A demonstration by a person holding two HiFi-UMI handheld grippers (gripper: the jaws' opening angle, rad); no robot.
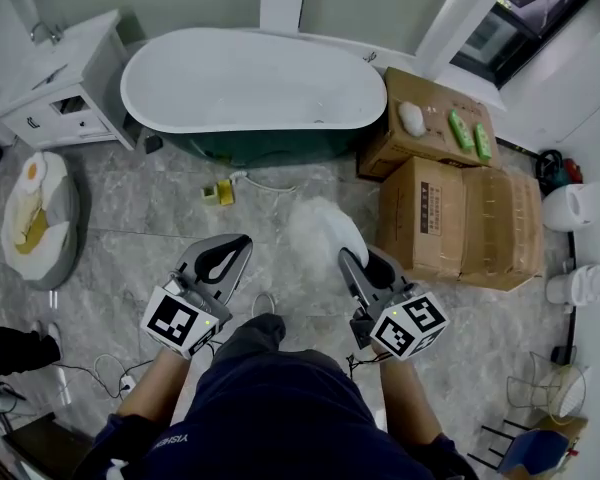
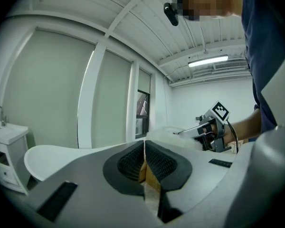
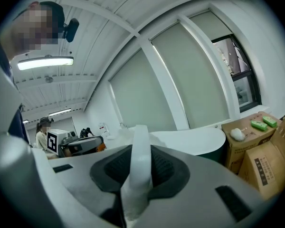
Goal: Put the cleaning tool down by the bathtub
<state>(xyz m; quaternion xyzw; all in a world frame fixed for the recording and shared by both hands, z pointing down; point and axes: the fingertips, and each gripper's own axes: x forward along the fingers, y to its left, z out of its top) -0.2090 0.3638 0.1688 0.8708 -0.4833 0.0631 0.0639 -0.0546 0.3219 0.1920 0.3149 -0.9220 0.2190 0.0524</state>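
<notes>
Our right tongs [image 1: 350,263] are clamped partway closed on the white handle of the cleaning tool [image 1: 318,230]. Its fluffy head juts out in front, above the floor [image 1: 150,208] and short of the bathtub [image 1: 250,88]. We hold it nearly level, probably to keep the head off the tiles until we reach the tub. Our left tongs [image 1: 242,243] are closed on nothing and simply ride alongside.
</notes>
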